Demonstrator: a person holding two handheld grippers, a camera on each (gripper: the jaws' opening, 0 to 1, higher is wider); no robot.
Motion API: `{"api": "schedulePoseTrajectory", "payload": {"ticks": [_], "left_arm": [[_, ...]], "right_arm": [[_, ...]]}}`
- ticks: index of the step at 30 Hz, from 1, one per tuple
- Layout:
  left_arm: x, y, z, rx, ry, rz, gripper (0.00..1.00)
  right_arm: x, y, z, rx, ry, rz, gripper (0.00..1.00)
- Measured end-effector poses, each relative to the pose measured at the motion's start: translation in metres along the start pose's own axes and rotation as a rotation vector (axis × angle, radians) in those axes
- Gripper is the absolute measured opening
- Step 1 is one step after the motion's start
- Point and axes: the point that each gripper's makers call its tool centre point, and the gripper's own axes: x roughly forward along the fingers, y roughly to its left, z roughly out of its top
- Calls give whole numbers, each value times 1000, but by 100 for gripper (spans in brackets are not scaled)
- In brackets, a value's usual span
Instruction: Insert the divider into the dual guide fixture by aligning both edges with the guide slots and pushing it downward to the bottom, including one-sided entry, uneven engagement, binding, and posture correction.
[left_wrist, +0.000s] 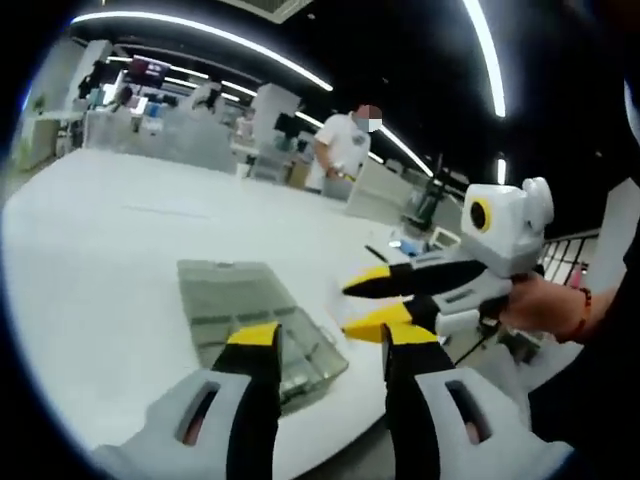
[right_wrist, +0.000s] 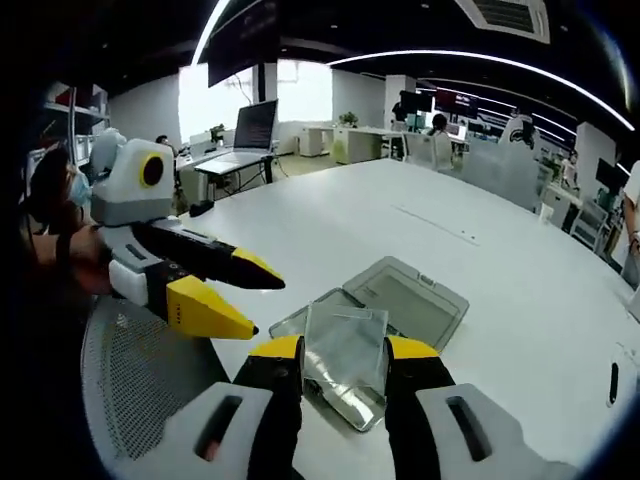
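Right gripper (right_wrist: 343, 350) rises from the bottom centre of the right gripper view, its yellow-tipped jaws closed on a clear divider (right_wrist: 345, 345) held just above the transparent guide fixture (right_wrist: 410, 300) on the white table (right_wrist: 480, 240). Left gripper (right_wrist: 245, 305) enters at middle left of that view, jaws parted and empty, gripped by a hand (right_wrist: 80, 262). In the left gripper view its jaws (left_wrist: 330, 345) stand apart at lower centre over the fixture (left_wrist: 240, 300); farther back, upper centre, a person (left_wrist: 340, 150) stands.
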Motion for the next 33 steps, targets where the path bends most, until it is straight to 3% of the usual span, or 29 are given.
{"api": "schedulePoseTrajectory", "payload": {"ticks": [6, 11, 24, 33], "left_arm": [[2, 1, 4, -34, -18, -7, 25], [4, 4, 4, -111, -40, -26, 18], [2, 3, 5, -166, -65, -35, 3], [2, 2, 6, -183, -77, -49, 0]], "right_arm": [[0, 6, 4, 2, -10, 10, 27], [0, 12, 6, -10, -19, 24, 27], [-1, 18, 16, -9, -46, 40, 27], [3, 25, 17, -21, -45, 51, 27]]}}
